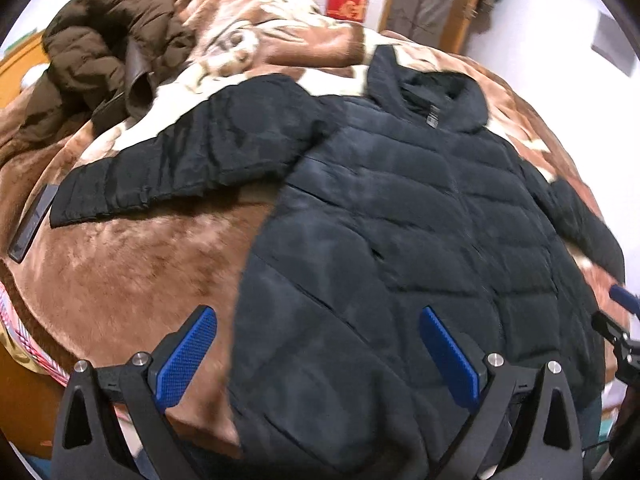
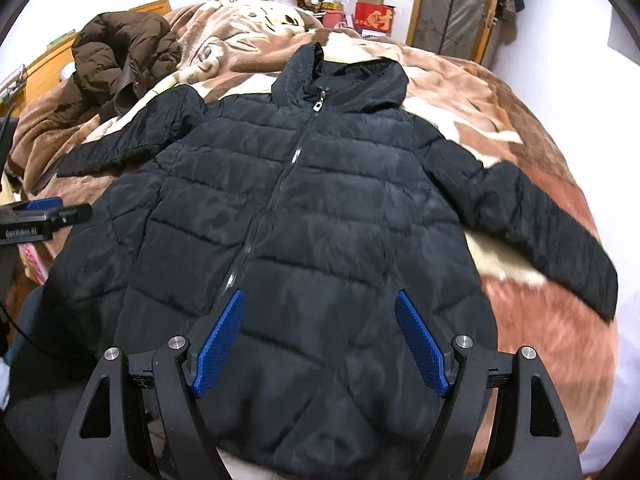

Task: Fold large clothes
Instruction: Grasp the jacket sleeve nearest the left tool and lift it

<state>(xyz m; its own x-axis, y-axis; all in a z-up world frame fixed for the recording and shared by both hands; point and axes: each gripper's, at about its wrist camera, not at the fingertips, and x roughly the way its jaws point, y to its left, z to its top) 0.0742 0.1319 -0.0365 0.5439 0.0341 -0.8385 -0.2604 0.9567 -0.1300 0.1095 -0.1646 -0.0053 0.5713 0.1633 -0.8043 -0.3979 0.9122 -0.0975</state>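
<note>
1. A black jacket [image 2: 304,208] is spread flat, front up and zipped, on a brown blanket [image 2: 532,312].
2. The left gripper [image 1: 316,320] is held apart above the jacket's hem.
3. The right gripper [image 2: 318,304] is likewise held apart over its lower front.
4. A brown coat [image 2: 120,52], apparently crumpled, is seen beyond the jacket's sleeve.

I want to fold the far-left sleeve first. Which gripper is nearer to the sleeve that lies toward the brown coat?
Left. The left gripper hovers open over the black jacket's hem on that sleeve's side; the right gripper hovers open over the hem's middle, farther away.
</note>
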